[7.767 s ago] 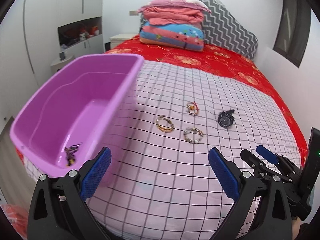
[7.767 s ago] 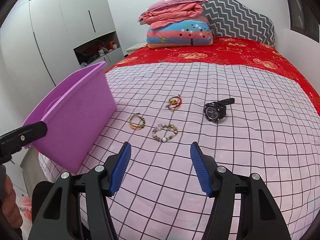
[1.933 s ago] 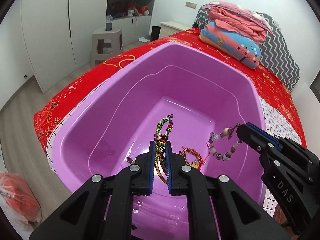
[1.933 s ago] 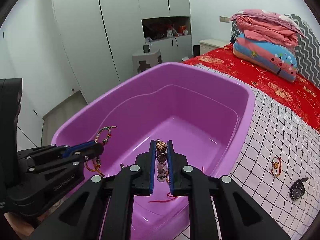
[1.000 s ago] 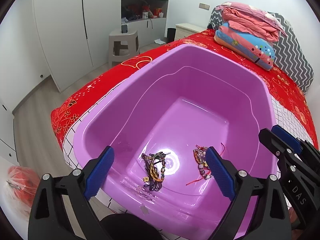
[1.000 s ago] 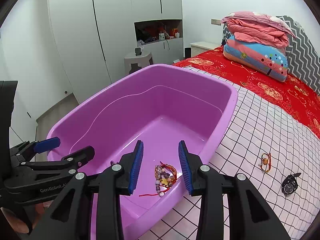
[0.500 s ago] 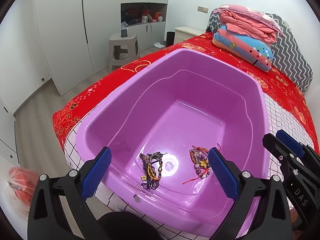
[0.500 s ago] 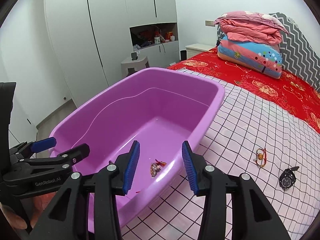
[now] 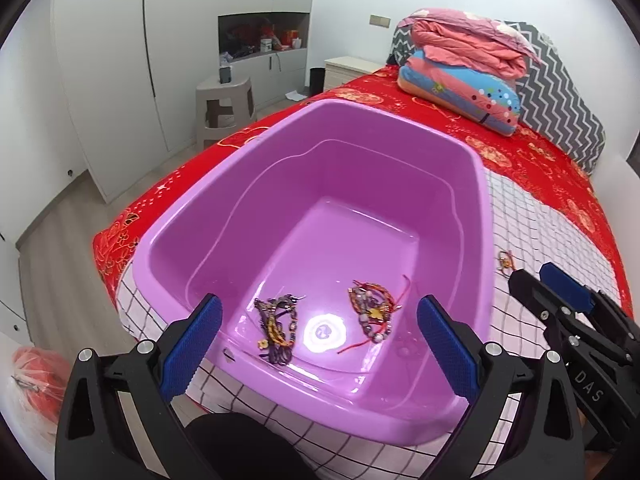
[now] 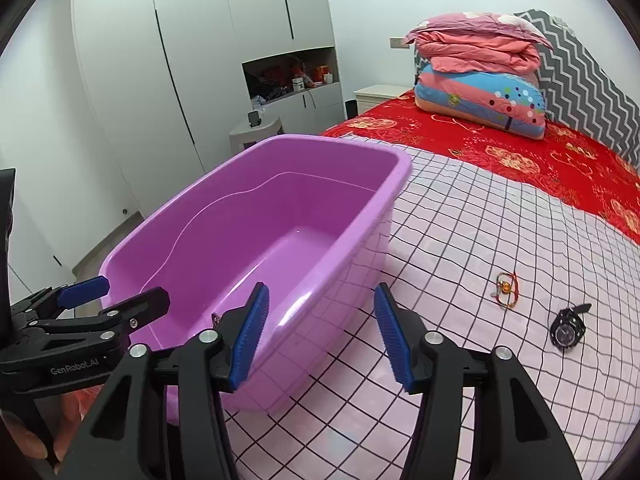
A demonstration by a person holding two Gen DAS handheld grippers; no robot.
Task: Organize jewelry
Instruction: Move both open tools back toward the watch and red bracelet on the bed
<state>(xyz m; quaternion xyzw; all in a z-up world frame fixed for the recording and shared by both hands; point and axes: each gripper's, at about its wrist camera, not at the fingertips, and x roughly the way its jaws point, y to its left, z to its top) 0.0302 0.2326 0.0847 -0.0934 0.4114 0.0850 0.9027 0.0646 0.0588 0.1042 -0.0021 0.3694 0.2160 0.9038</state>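
- Here the left gripper (image 9: 316,330) hangs over the near end of the purple tub (image 9: 404,124), its blue pads spread wide with nothing between them.
- Just beyond those pads, on the tub floor, lie two bundles: a dark braided bracelet pile (image 9: 276,330) nearer the left pad and a beaded bracelet with red cord (image 9: 372,308) nearer the right pad, the two apart from each other.
- The right gripper (image 10: 322,338) sits outside the tub, beside its near long wall, jaws parted and holding nothing; its left pad overlaps the tub rim in view, its right pad is over the checked sheet (image 10: 460,240).
- Still out on the sheet, off to the right of the right gripper, a red-cord bracelet (image 10: 506,290) lies near a black watch (image 10: 567,329), not touching it.
- The tub stands at the bed's corner, its far rim against the red bedspread (image 10: 520,152); the walls rise steeply around the floor.
- Bare sheet stretches between the tub wall and the two loose pieces.
- Farther off, folded quilts (image 10: 476,76) are stacked by a zigzag pillow (image 10: 592,80) at the head of the bed.
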